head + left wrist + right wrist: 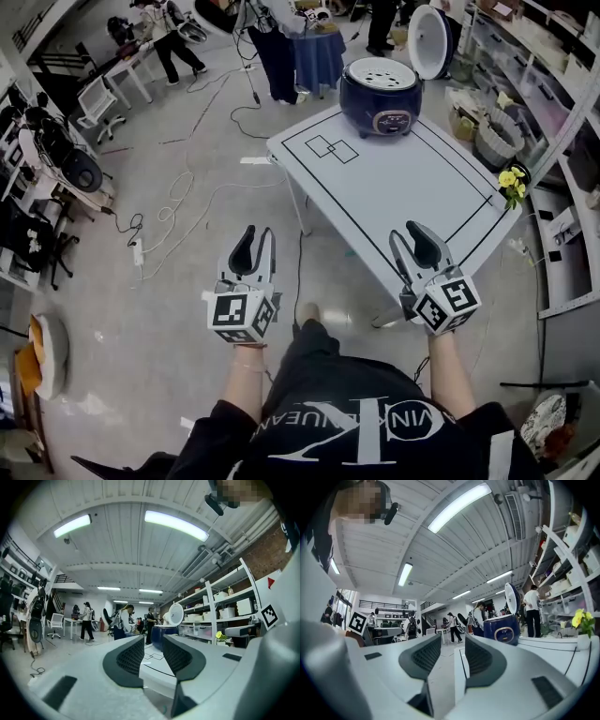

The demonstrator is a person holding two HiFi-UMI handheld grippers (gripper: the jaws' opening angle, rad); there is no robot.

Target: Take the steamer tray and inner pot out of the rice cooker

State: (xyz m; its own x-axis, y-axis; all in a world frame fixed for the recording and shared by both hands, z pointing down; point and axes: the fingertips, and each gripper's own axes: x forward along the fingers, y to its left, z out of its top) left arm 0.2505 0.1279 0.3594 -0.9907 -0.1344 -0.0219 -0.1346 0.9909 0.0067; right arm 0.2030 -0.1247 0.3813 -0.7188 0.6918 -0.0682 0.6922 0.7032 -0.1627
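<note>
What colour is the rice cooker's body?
The rice cooker is dark blue, clearest in the head view.

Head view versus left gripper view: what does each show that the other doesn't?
Only the head view looks down into the open rice cooker, showing the perforated steamer tray seated at its top, plus the right tool. Only the left gripper view shows the ceiling lights and looks straight between the left tool's jaws, apart with nothing between them. Both show the cooker with its lid raised, the white table and the yellow flowers.
</note>
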